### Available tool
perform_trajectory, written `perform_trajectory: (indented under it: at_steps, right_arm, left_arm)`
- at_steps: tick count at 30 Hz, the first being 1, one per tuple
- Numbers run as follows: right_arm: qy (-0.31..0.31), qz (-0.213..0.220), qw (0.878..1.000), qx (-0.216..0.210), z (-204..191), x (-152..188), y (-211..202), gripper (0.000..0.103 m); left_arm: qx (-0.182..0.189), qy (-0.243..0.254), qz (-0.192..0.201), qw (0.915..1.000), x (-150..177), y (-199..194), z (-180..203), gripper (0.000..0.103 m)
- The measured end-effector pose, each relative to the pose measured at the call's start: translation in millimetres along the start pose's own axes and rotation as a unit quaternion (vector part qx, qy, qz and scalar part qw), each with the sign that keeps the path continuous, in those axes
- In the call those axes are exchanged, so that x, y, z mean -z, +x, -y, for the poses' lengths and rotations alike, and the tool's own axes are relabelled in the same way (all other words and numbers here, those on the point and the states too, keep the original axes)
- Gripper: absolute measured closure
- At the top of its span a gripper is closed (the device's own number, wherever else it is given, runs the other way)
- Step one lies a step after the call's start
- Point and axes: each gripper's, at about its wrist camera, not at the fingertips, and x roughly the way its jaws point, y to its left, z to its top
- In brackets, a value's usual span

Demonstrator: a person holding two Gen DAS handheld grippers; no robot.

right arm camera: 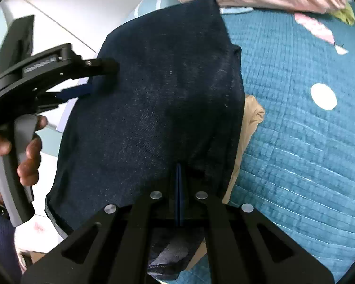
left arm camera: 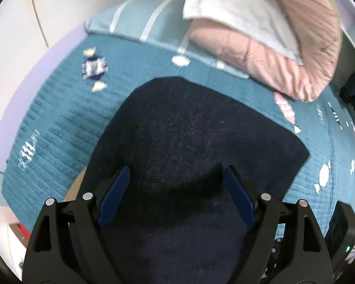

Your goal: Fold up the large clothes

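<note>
While the right gripper [right arm camera: 179, 184] has its blue pads pinched flat together on the near edge of the jeans [right arm camera: 153, 94], the left gripper [left arm camera: 177, 189] is a different story: in its own view the jaws sit wide apart with dark denim filling the gap and nothing actually clamped. From the right wrist view it looks like one left finger [right arm camera: 106, 67] lies over the far-left edge of the cloth and the blue one [right arm camera: 77, 93] just under it, so it's straddling that edge, not biting it yet.

The jeans look already doubled into a thick dark slab, lying on the teal quilt [right arm camera: 307, 153] with a tan piece [right arm camera: 250, 118] peeking out under their right side. Pink bedding [left arm camera: 284, 54] is bunched up past the far end.

My guess is we're mid-fold, setting up a two-point grab. Next move probably needs the left jaws to close on that edge, then both lift together and carry it over evenly. Denim that thick could slip or sag if only one side has it.
</note>
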Motion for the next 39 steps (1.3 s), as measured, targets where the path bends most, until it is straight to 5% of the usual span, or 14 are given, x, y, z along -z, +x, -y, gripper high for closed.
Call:
perform_trajectory:
  at_steps: [4, 8, 13, 16, 20, 35, 39]
  right_arm:
    - [0.007, 0.032, 0.998, -0.045, -8.2, 12.9, -48.7, 0.087]
    - [-0.034, 0.076, 0.996, -0.041, -28.5, 37.4, -119.7, 0.070]
    - [-0.084, 0.138, 0.986, 0.028, -55.0, 81.0, -209.3, 0.051]
    - [-0.100, 0.186, 0.974, 0.083, -71.0, 116.9, -263.5, 0.025]
    - [-0.134, 0.228, 0.957, 0.117, -93.7, 166.3, -319.3, 0.011]
    - [-0.196, 0.367, 0.894, 0.163, -152.6, 262.5, -446.9, 0.008]
    - [-0.199, 0.383, 0.888, 0.159, -156.9, 279.4, -466.6, 0.008]
  left_arm:
    - [-0.003, 0.013, 0.065, 0.9978, 23.1, -61.6, 4.8, 0.017]
    - [-0.030, 0.026, 0.131, 0.9906, 62.7, -130.3, 17.2, 0.012]
    - [-0.069, 0.015, 0.190, 0.9792, 129.8, -212.7, 46.7, 0.010]
    - [-0.049, -0.019, 0.209, 0.9765, 163.9, -251.4, 58.4, 0.008]
    - [-0.051, -0.034, 0.256, 0.9648, 216.0, -305.4, 87.8, 0.005]
    - [-0.021, 0.035, 0.365, 0.9299, 335.9, -452.6, 192.2, 0.005]
    - [-0.027, 0.050, 0.388, 0.9198, 353.2, -472.2, 205.8, 0.005]
